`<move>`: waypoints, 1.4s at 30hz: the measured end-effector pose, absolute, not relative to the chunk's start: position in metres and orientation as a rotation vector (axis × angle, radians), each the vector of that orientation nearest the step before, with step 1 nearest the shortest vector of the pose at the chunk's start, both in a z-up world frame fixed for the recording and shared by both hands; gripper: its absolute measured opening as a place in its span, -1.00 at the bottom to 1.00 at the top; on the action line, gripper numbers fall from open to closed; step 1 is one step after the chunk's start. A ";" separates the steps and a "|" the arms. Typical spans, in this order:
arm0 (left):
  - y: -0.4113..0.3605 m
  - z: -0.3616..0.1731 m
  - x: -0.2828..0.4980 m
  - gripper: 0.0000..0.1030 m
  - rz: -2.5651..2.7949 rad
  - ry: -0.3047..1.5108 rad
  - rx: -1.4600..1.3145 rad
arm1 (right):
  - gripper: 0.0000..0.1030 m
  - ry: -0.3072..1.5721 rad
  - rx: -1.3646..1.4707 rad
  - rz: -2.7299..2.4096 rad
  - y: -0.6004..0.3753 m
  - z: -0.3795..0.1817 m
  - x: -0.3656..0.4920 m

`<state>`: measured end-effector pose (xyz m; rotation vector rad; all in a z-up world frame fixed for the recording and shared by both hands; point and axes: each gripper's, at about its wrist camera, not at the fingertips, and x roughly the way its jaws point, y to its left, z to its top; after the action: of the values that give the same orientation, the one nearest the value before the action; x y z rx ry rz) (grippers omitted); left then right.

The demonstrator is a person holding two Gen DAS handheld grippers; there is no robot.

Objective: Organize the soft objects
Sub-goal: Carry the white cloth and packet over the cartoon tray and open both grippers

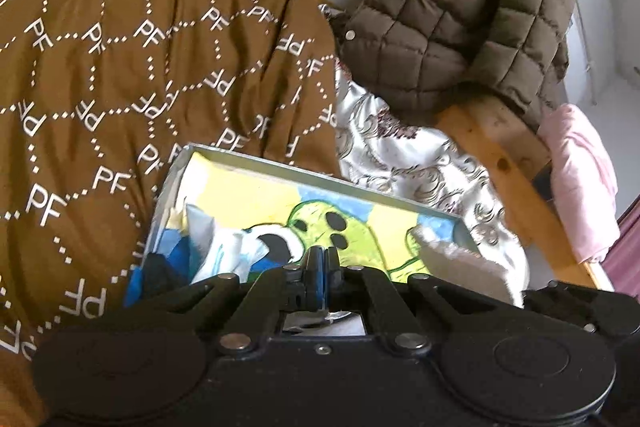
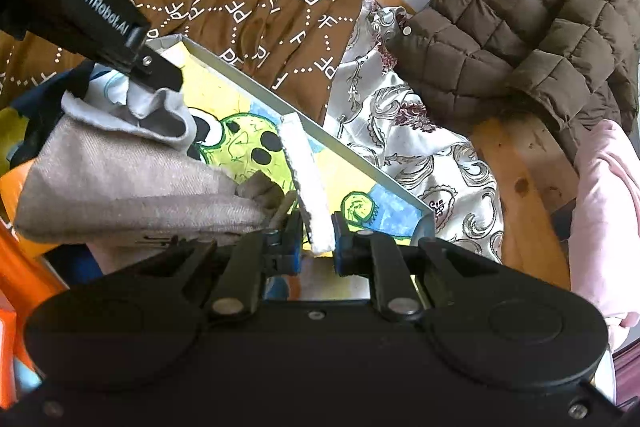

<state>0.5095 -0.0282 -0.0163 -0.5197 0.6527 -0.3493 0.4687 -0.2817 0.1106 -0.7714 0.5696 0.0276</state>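
A shallow grey box point(image 1: 256, 159) with a yellow, blue and green cartoon picture inside lies on the bed; it also shows in the right wrist view point(image 2: 360, 163). My left gripper point(image 1: 325, 259) is shut over the box; in the right wrist view its fingertips point(image 2: 160, 71) pinch the edge of a light grey cloth point(image 2: 160, 115). A beige folded cloth point(image 2: 120, 183) lies below it. My right gripper point(image 2: 316, 231) stands slightly apart around a white fuzzy strip point(image 2: 306, 179), which also shows in the left wrist view point(image 1: 460, 259).
A brown "PF" patterned blanket point(image 1: 140, 47) covers the left. A brown quilted jacket point(image 1: 460, 11), a silver patterned cloth point(image 1: 400, 155) and a pink cloth point(image 1: 580, 179) lie to the right by a wooden frame point(image 1: 492, 135). An orange item point(image 2: 12, 247) is at the left.
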 end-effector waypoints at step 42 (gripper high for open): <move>-0.038 -0.015 0.498 -0.07 -0.296 0.690 -0.399 | 0.03 0.558 -0.691 -0.024 -0.283 0.122 0.449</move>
<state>0.4977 -0.0383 -0.0146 -0.3987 0.6902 -0.2955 0.4494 -0.2828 0.1223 -0.6908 0.5576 -0.0241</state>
